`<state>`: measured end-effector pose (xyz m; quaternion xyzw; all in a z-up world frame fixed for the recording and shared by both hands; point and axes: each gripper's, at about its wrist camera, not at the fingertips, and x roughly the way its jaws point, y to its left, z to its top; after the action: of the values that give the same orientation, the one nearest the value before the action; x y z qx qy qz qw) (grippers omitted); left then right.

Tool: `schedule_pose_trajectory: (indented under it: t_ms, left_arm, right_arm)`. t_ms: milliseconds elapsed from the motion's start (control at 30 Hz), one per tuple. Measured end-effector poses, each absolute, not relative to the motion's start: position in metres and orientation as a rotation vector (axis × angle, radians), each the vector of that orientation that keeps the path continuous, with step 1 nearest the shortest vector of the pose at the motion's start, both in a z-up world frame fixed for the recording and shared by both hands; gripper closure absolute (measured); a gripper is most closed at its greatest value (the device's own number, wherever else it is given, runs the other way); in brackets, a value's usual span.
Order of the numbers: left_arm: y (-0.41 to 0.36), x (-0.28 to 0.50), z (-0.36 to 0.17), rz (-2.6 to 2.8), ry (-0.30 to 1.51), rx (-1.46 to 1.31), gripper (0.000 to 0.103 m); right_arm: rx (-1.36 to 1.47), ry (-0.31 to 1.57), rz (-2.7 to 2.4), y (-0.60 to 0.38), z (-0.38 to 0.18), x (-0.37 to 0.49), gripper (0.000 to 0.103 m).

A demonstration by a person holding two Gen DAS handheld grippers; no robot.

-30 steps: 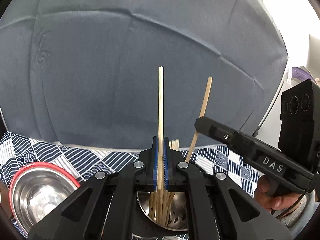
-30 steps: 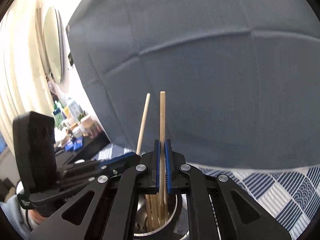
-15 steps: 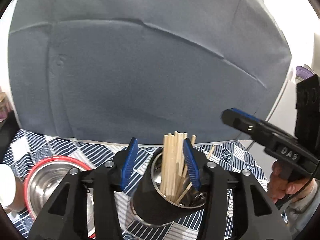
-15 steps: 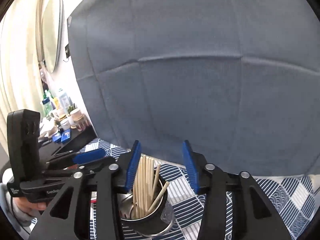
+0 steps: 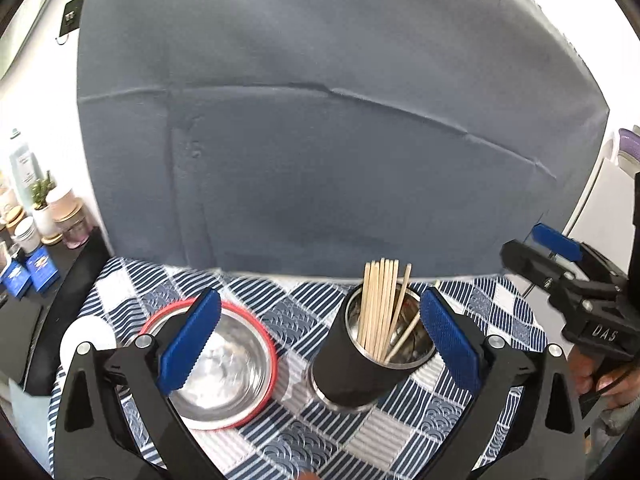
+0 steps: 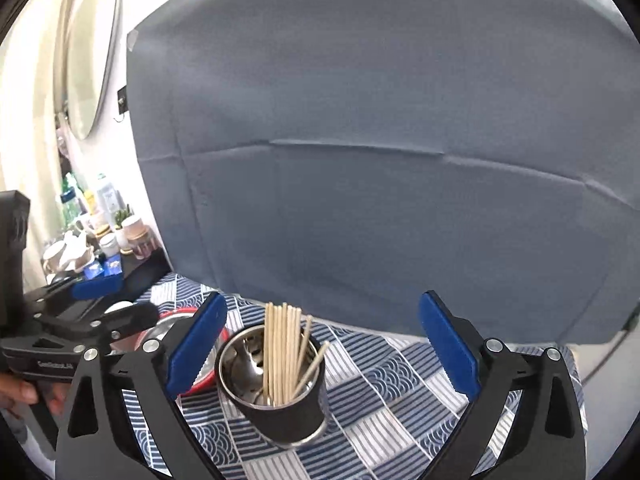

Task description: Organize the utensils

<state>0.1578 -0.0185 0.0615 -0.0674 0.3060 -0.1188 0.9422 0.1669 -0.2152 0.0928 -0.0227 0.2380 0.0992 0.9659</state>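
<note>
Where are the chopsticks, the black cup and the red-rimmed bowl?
chopsticks (image 5: 378, 308): left wrist view, middle of the upright bundle.
black cup (image 5: 348, 372): left wrist view, outer side wall.
red-rimmed bowl (image 5: 269, 348): left wrist view, right part of its rim.

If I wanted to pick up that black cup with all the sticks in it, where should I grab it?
Grab the black cup around its round side wall, below the steel rim, coming level from the side. The chopsticks poke up out of the top, so coming from above would probably knock them. It stands upright on the tablecloth.
</note>
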Motion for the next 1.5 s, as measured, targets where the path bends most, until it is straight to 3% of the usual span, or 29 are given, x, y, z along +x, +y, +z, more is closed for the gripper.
schedule_pose_trajectory:
  t_ms: [467, 867, 1500]
  left_arm:
    - [-0.016, 0.093, 0.043, -0.206, 0.708, -0.069, 0.006]
    - [-0.039, 0.059, 0.023, -0.234, 0.792, -0.067, 0.006]
    - [-0.055, 0.005, 0.064, -0.259, 0.736, -0.041, 0.006]
  right_arm:
    - [0.004, 0.504, 0.095, -0.241, 0.090, 0.085, 0.008]
    - [0.052, 0.641, 0.043, -0.256, 0.060, 0.045, 0.008]
    - [0.008, 0.615, 0.051, -0.239, 0.090, -0.017, 0.008]
